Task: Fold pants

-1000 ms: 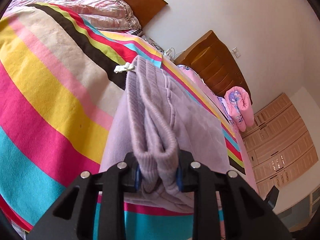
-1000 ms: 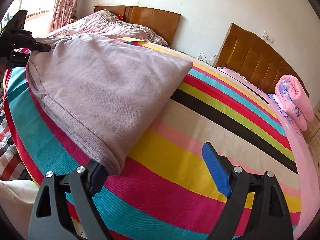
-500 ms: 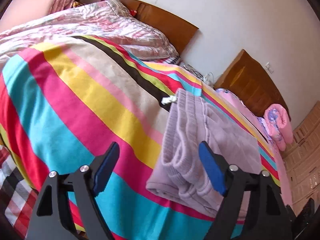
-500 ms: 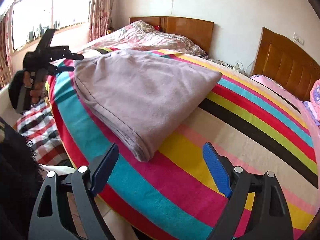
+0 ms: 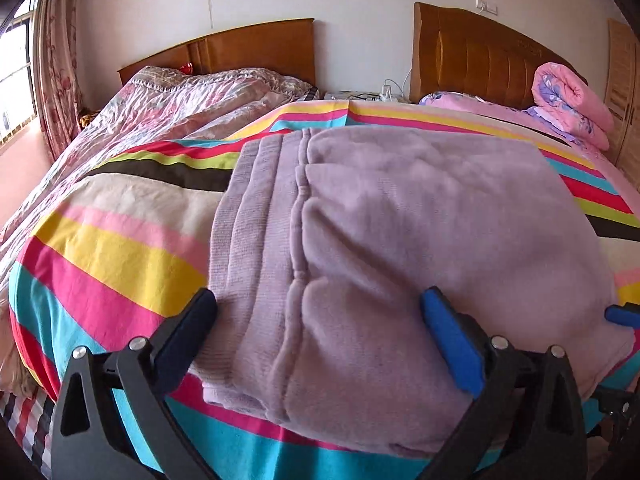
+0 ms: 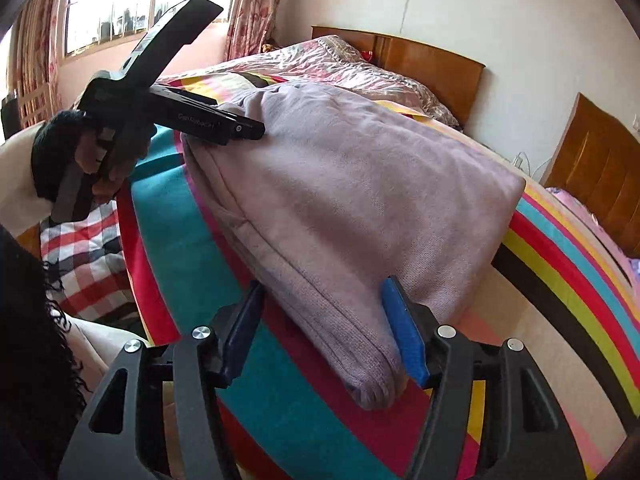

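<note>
Multicolour striped cotton bedspread [image 5: 120,256] covers near bed. Crinkled pink floral quilt [image 5: 192,96] lies on far side, below curved brown wooden headboard [image 5: 256,46]. Second padded brown headboard [image 5: 472,60] stands to right (power strip between the two). Rolled pink floral duvet [image 5: 572,104] rests beside it. Red-and-white checked cloth [image 6: 88,256] hangs below bed edge. Pink patterned curtain [image 6: 252,4] flanks bright window [image 6: 120,4].
</note>
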`<act>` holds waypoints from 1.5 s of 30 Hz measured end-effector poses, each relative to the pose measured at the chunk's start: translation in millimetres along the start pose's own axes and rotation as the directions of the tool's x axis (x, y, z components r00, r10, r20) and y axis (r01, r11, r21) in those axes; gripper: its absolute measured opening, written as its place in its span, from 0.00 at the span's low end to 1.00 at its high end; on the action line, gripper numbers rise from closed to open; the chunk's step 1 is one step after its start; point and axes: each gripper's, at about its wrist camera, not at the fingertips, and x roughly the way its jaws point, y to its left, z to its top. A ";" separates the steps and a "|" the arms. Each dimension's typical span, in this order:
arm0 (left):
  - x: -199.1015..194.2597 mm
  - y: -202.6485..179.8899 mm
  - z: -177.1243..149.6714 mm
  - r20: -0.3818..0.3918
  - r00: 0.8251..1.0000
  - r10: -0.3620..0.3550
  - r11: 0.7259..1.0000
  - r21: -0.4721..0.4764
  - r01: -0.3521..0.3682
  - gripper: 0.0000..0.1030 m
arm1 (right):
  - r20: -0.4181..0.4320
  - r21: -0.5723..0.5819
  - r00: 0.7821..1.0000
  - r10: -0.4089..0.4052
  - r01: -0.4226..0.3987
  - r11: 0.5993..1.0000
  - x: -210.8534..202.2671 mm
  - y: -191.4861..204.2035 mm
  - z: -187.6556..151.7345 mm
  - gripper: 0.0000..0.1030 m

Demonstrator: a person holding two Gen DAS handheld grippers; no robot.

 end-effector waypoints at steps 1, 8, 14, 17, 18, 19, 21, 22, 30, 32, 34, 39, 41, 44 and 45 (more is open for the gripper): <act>0.6 1.4 -1.0 -0.003 1.000 -0.005 1.000 0.005 0.005 0.99 | -0.006 -0.006 1.000 -0.001 0.001 1.000 0.6 0.7 0.6 0.61; 6.1 5.9 3.6 -0.035 0.999 -0.015 1.000 -0.003 0.015 0.99 | 0.008 0.164 0.976 0.217 -0.216 0.963 -4.9 -30.8 6.6 0.65; -34.3 9.1 43.7 0.052 0.999 -0.011 0.998 -0.065 0.014 0.99 | 0.107 0.204 0.937 0.332 -0.347 0.915 -30.8 -72.9 37.2 0.64; -31.7 -5.8 64.5 0.092 0.993 -0.079 0.996 -0.029 0.082 0.99 | 0.132 0.169 0.961 0.243 -0.264 0.950 -22.0 -93.6 66.7 0.64; -23.0 -11.7 68.8 0.076 0.994 -0.083 0.996 -0.012 0.084 0.99 | 0.132 0.168 0.962 0.238 -0.259 0.951 -13.7 -101.7 75.2 0.64; -13.0 -15.7 68.9 0.062 0.995 -0.079 0.997 0.000 0.079 0.99 | 0.135 0.173 0.961 0.241 -0.263 0.949 -3.6 -108.5 80.7 0.64; 11.1 -17.7 61.8 0.002 0.997 -0.075 0.997 -0.009 0.075 0.99 | 0.129 0.201 0.960 0.248 -0.270 0.942 18.4 -123.9 86.7 0.64; 22.5 -15.1 55.9 -0.033 0.997 -0.064 0.998 -0.020 0.064 0.99 | 0.106 0.218 0.960 0.257 -0.275 0.936 31.1 -131.8 87.5 0.64; 33.1 -4.2 42.5 -0.026 0.996 -0.085 0.995 -0.046 0.084 0.99 | 0.094 0.395 0.978 0.184 -0.206 0.895 74.0 -209.0 87.4 0.64; 34.3 -1.9 39.4 -0.016 0.995 -0.095 0.994 -0.058 0.094 0.99 | 0.115 0.374 0.963 0.244 -0.270 0.887 77.1 -205.7 92.3 0.64; 35.2 -1.4 38.3 -0.015 0.996 -0.091 0.994 -0.054 0.090 0.99 | 0.064 0.357 0.958 0.278 -0.282 0.890 95.2 -204.6 92.2 0.66; 34.3 -2.2 37.8 -0.017 0.996 -0.089 0.995 -0.052 0.088 0.99 | 0.072 0.514 0.989 0.133 -0.151 0.845 108.8 -249.7 87.2 0.63; 34.1 -3.1 38.3 -0.019 0.996 -0.087 0.995 -0.053 0.086 0.99 | 0.092 0.536 0.991 0.098 -0.132 0.834 103.2 -254.4 95.1 0.62; 33.9 -4.3 38.2 -0.018 0.996 -0.082 0.995 -0.052 0.081 0.99 | 0.088 0.446 0.987 0.137 -0.162 0.880 98.3 -228.5 116.8 0.70; 34.9 -2.9 39.0 -0.019 0.996 -0.083 0.995 -0.053 0.081 0.99 | 0.077 0.402 0.986 0.149 -0.167 0.900 98.4 -215.4 125.0 0.73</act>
